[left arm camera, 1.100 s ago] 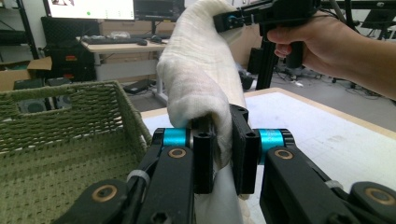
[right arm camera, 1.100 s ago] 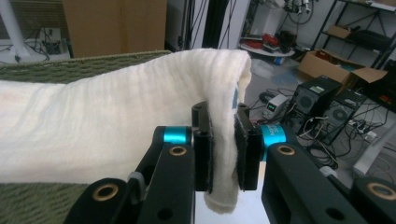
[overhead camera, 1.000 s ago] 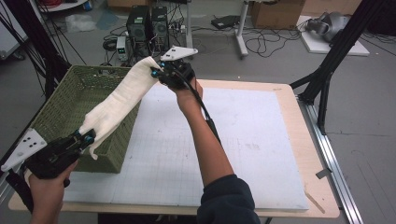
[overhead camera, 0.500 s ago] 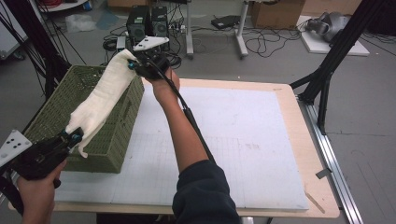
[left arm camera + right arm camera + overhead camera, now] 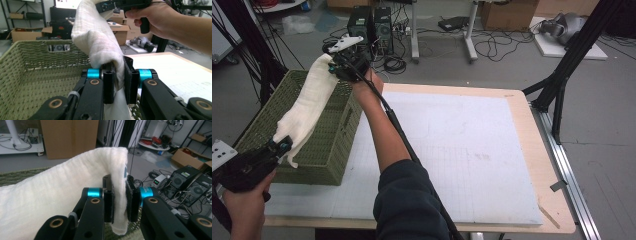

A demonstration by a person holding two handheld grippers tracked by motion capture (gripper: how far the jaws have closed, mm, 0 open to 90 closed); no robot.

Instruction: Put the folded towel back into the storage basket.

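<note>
A folded cream towel [image 5: 307, 107] hangs stretched above a green woven basket [image 5: 329, 150] at the table's left. My left gripper [image 5: 279, 147] is shut on the towel's near end, low at the left. My right gripper [image 5: 332, 62] is shut on its far end, held high over the basket's back corner. In the left gripper view the towel [image 5: 98, 40] rises from between the jaws of that gripper [image 5: 119, 80] toward the other hand, with the basket's inside [image 5: 40, 72] below. In the right gripper view the towel [image 5: 62, 195] folds over between the jaws of my right gripper [image 5: 120, 201].
A white gridded mat [image 5: 462, 150] covers the wooden table [image 5: 557, 200] right of the basket. Black frame legs [image 5: 562, 75] stand at the table's far right. Computer towers [image 5: 372, 27] and cables lie on the floor behind.
My right gripper has carried the towel's far end to the left, from over the mat's edge to above the basket's back. My left gripper has shifted a little left with its end.
</note>
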